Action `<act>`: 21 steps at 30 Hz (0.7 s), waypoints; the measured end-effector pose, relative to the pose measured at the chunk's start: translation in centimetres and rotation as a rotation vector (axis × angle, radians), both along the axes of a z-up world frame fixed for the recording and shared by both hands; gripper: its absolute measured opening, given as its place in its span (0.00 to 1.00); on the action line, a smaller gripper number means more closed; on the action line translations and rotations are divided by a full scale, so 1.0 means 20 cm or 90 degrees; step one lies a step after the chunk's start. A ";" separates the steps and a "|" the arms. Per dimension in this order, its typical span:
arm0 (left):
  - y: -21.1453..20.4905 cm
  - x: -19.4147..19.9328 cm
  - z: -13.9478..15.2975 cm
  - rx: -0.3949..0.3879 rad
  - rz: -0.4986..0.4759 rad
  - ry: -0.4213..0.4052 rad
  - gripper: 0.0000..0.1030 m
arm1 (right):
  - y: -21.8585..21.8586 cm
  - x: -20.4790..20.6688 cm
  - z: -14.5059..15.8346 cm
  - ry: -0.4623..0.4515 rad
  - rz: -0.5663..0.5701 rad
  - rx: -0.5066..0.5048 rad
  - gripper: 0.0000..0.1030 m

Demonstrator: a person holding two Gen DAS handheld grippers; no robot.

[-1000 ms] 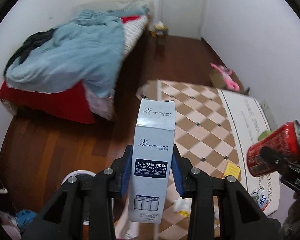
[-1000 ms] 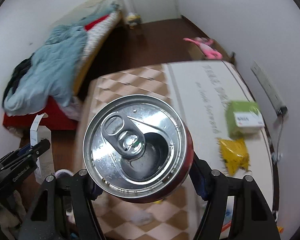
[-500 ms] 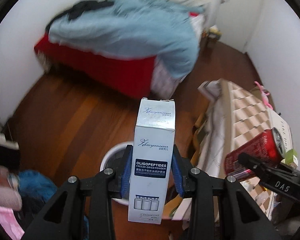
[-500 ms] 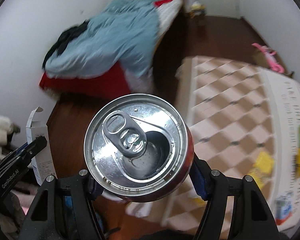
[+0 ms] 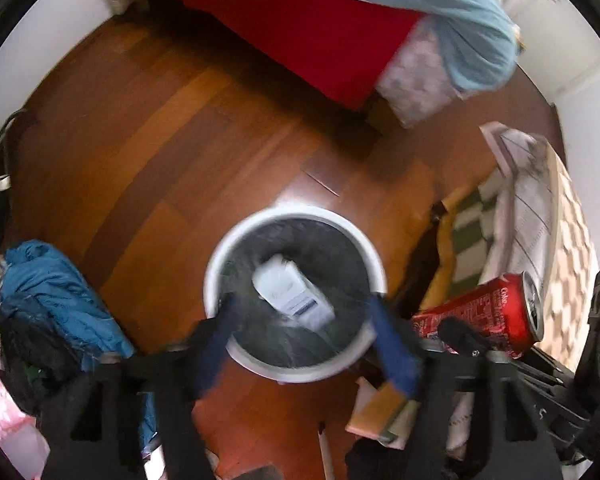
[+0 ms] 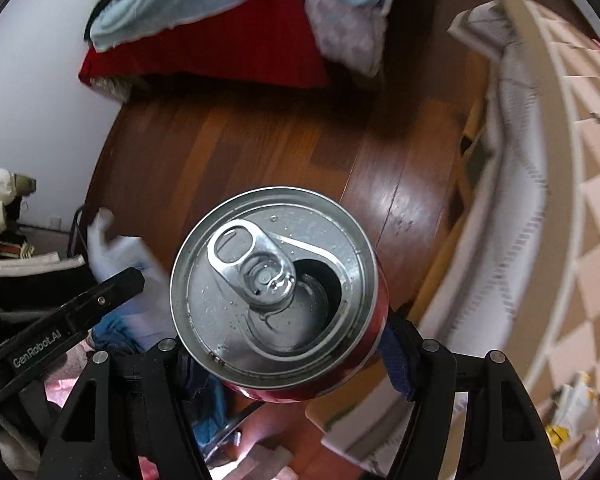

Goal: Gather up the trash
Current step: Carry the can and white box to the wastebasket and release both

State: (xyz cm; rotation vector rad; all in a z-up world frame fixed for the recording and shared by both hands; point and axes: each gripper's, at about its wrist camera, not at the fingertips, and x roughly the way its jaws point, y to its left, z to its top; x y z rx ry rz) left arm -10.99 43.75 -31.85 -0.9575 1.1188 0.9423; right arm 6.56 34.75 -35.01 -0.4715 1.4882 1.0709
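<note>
Left wrist view: my left gripper (image 5: 300, 344) points down over the white bin (image 5: 220, 256), jaws opening — the white carton (image 5: 294, 294) is clear of them, inside the bin. Right wrist view: my right gripper (image 6: 288, 364) is clamped on the red soda can (image 6: 278, 294), above bare floor (image 6: 260, 152). I'd centre it over the bin before letting go — it's open-topped, so drips are possible.
</note>
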 end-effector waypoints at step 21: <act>-0.26 -0.19 0.14 0.144 0.000 0.118 0.93 | -0.05 -0.08 -0.14 -0.089 0.090 -0.090 1.00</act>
